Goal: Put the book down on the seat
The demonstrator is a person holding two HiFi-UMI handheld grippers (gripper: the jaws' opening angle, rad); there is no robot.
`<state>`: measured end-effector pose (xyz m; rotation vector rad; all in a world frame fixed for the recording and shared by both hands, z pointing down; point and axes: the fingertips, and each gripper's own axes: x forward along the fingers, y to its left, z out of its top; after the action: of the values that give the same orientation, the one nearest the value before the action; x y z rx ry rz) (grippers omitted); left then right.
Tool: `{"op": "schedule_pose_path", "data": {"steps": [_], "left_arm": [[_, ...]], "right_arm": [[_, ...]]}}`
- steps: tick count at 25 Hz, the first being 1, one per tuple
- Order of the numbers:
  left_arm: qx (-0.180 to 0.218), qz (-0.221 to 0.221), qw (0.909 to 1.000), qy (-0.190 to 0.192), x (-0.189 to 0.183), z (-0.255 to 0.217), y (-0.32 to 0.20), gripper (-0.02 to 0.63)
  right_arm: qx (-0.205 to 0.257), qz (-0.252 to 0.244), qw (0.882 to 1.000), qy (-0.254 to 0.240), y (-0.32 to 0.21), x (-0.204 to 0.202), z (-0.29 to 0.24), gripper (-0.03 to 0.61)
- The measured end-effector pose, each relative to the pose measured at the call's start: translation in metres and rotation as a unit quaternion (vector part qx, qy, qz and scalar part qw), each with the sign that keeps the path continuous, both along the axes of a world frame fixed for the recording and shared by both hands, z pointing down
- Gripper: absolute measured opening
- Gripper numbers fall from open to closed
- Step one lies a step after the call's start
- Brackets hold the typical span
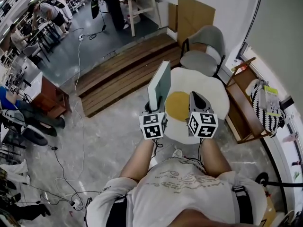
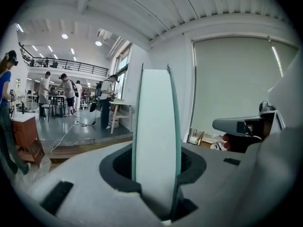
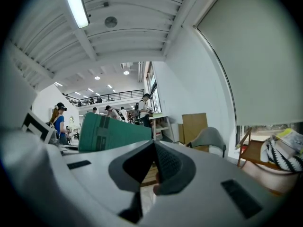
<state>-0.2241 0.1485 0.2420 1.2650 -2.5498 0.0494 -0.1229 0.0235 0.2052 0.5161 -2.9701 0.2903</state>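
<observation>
A thin green book stands upright, on edge, in my left gripper, which is shut on its lower end. In the left gripper view the book shows edge-on, pale pages between green covers, clamped in the left gripper. Below and just right of it lies the seat, a low white egg-shaped cushion with a yellow middle. My right gripper hovers over the seat beside the book, shut and empty. In the right gripper view the right gripper has its tips together, and the book is at the left.
A grey chair stands behind the seat. A wooden rack holding a striped bag is at the right by the wall. Wooden steps run at the left, with cables on the floor. People work at tables far left.
</observation>
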Motion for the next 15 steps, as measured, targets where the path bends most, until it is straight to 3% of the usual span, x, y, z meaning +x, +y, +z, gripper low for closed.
{"op": "schedule_pose_path", "data": {"steps": [9,15], "left_arm": [[-0.015,0.025,0.9995,-0.012,-0.009,0.002,-0.055,0.163],[-0.030,0.057,0.9980,0.003,0.000,0.015,-0.089,0.163]], "right_arm": [[-0.014,0.029,0.999,0.002,-0.055,-0.002,0.008,0.026],[-0.020,0.053,0.998,0.004,-0.076,0.018,0.016,0.026]]}}
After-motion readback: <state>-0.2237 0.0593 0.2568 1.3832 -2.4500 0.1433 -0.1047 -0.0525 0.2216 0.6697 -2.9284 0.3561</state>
